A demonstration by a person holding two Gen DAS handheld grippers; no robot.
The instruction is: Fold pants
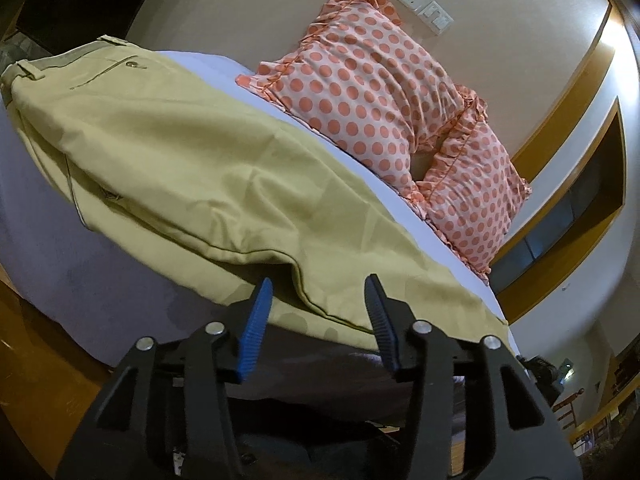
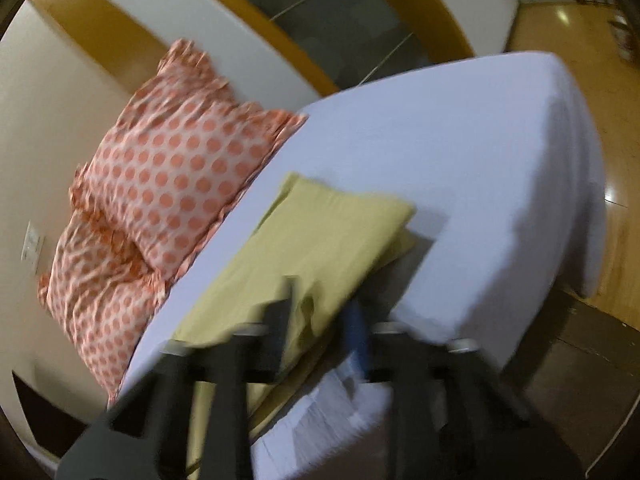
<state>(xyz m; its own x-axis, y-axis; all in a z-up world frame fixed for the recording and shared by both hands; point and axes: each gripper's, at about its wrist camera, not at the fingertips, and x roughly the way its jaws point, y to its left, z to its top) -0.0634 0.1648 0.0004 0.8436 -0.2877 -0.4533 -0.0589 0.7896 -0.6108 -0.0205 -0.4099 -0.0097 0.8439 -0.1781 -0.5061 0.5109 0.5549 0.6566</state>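
Nearest in the left wrist view, the left gripper (image 1: 318,292) sits with its two fingers spread wide apart, tips hovering right at the near edge of the khaki pants (image 1: 180,168). Nothing is between the fingers; one fingertip (image 1: 262,292) is blue and ribbed, the other dark. The seamed edge of the fabric runs just past the tips, but whether they actually touch it is hard to say.

The pants lie flat on the bed (image 1: 100,280), stretched along the white sheet away from the gripper. The waistband end, with belt loops and a buttoned back pocket, is at the far left from that camera.

The right wrist view is pretty motion-blurred. The right gripper (image 2: 324,304) is over the near part of the pants (image 2: 320,240), and a bit of yellow-khaki fabric shows in the gap between its fingers. The fingers look partly apart, but through the blur one can't tell if they're pinching the cloth or just hanging over it. From this side the pants look doubled over, one layer on another, ending in a squared corner on the sheet.

Beyond the pants, two orange polka-dot pillows (image 1: 380,112) with ruffled edges are propped at the head of the bed against the cream wall (image 1: 248,4). A white wall outlet (image 1: 424,6) sits above the pillows.
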